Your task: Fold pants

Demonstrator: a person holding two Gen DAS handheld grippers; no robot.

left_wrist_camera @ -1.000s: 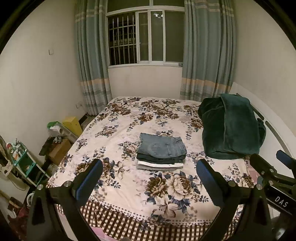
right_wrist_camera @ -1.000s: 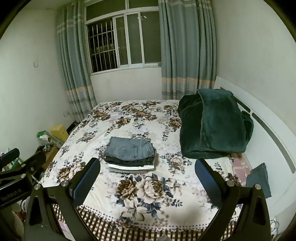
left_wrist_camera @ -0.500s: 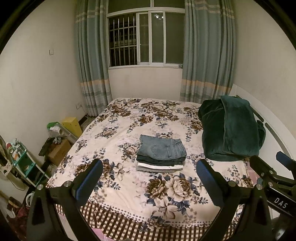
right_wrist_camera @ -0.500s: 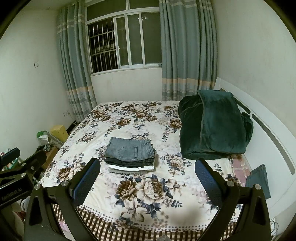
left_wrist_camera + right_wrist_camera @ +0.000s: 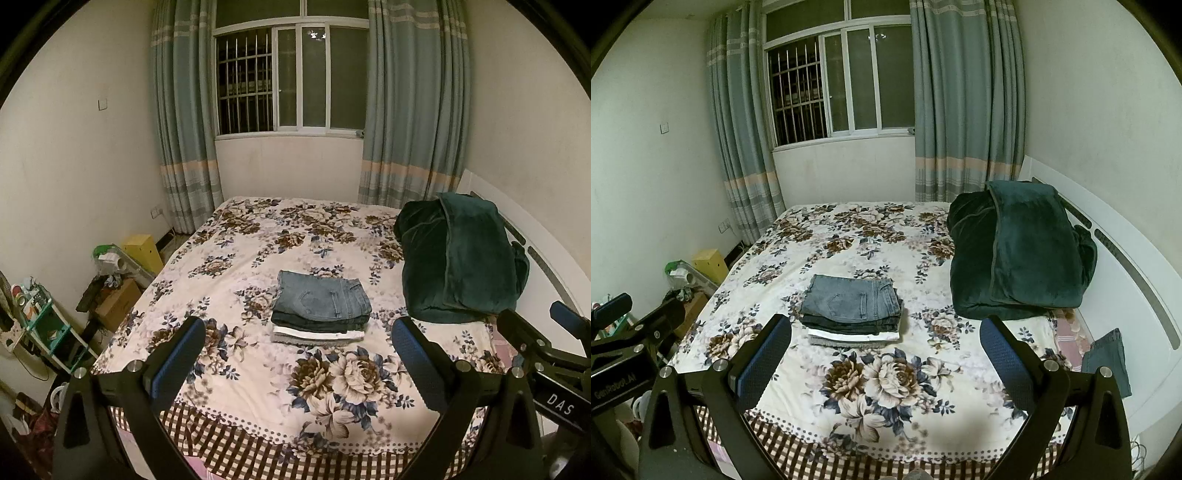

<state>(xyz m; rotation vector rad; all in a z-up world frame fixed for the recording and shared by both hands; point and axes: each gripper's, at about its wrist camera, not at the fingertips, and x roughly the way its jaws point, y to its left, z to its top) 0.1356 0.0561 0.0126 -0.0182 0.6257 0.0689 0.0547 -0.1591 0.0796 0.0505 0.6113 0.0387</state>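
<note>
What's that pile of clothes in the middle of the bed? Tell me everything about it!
The stack of folded pants lies flat near the middle of the flowery bedspread. On top is a light blue denim pair, its back pocket and seams showing. Under it sit darker denim layers, then a white one, then a grey one at the bottom. The edges line up fairly neatly. Only the bedspread touches it; neither tool does.

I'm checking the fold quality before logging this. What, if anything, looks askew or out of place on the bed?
The stack of folded pants sits square. The odd item is a denim piece hanging off the bed's right edge beside the white headboard, apart from the stack.
</note>
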